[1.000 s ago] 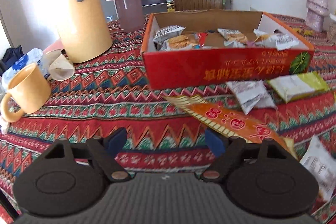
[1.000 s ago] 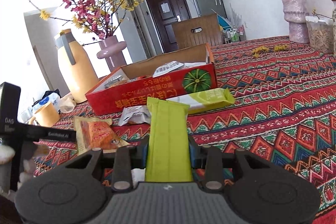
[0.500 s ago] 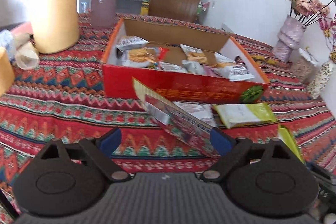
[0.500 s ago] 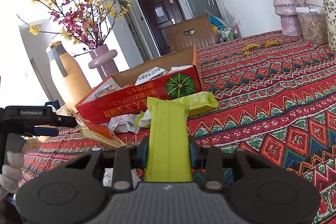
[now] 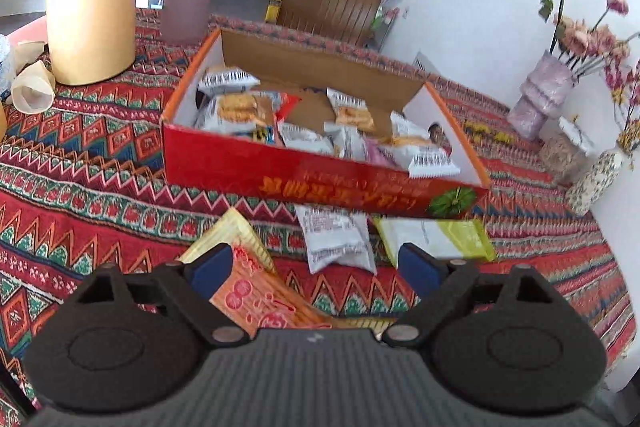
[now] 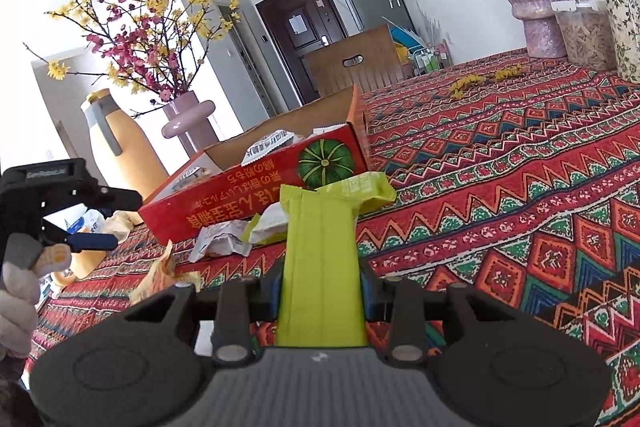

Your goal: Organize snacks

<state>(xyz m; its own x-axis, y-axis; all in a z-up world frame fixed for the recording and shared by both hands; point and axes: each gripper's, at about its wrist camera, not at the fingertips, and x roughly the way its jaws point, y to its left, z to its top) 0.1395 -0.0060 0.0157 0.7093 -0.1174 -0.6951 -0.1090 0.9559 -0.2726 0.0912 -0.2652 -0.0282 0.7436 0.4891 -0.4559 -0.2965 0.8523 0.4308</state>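
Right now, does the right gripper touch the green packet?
Touching. In the right wrist view the right gripper is shut on the green packet, with both pads pressed against its sides.

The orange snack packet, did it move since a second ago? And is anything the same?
Yes. The orange packet was flat on the tablecloth, tipped up on edge, and now lies between the open left gripper's fingers, not pinched. That camera's view rose to look into the red box. Same: the right gripper stays shut on its green packet.
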